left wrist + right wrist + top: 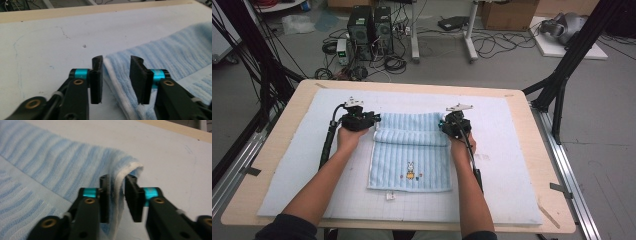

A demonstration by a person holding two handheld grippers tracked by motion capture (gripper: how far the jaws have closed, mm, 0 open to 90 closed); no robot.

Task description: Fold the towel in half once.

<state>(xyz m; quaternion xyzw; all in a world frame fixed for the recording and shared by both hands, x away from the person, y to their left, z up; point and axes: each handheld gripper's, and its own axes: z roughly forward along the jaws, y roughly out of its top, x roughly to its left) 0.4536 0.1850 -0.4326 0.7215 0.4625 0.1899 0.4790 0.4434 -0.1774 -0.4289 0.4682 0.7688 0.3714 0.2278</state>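
A light blue striped towel (412, 155) lies on the white mat (512, 150), its far part folded back toward the person into a thick band (412, 135). My left gripper (374, 120) is at the band's left end. Its jaws stand apart around the towel's white hem (117, 85) without pressing it. My right gripper (444, 125) is at the band's right end. In the right gripper view the towel corner (120, 185) hangs between the parted jaws and leans on one of them, with a gap to the other. A small embroidered rabbit (410, 171) marks the near part.
The mat covers a wooden table (272, 150). A small white tag (390, 196) lies on the mat just in front of the towel. Computer towers (369, 27), cables and black frame legs stand on the floor beyond the table.
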